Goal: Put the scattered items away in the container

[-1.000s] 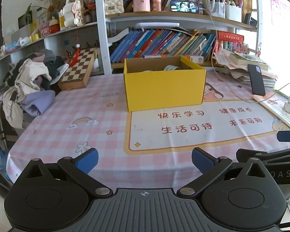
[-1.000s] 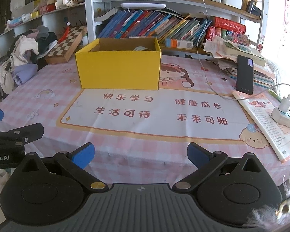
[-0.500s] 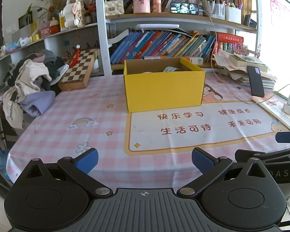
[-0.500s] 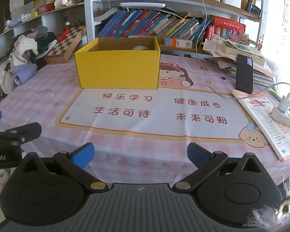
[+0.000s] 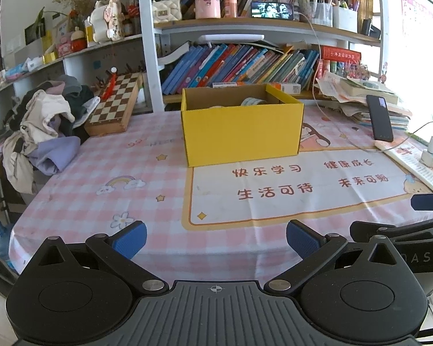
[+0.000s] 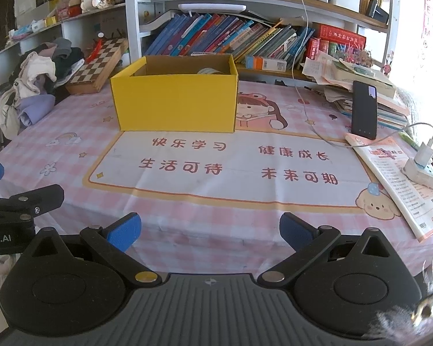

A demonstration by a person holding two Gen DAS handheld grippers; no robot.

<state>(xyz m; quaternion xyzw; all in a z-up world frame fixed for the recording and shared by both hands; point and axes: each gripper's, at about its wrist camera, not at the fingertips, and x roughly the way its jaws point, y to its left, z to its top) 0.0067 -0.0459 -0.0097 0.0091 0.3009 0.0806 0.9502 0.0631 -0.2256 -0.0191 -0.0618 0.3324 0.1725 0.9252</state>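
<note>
A yellow cardboard box [image 5: 242,131] stands open on the pink checked tablecloth, also in the right wrist view [image 6: 174,105]. A roll of tape [image 5: 252,101] shows inside it near the back right, and in the right wrist view [image 6: 209,71]. My left gripper [image 5: 216,240] is open and empty, held back at the table's near edge. My right gripper [image 6: 207,229] is open and empty, beside it to the right. Each gripper's side shows in the other's view.
A black phone [image 6: 364,110] leans on a stack of books at the right. A booklet [image 6: 401,184] and a white power strip [image 6: 425,173] lie at the right edge. A chessboard [image 5: 115,106] and a clothes pile [image 5: 43,127] sit at the left. Bookshelves stand behind.
Both grippers have drifted back slightly from the table; the box looks a little farther. Both stay open and empty.
</note>
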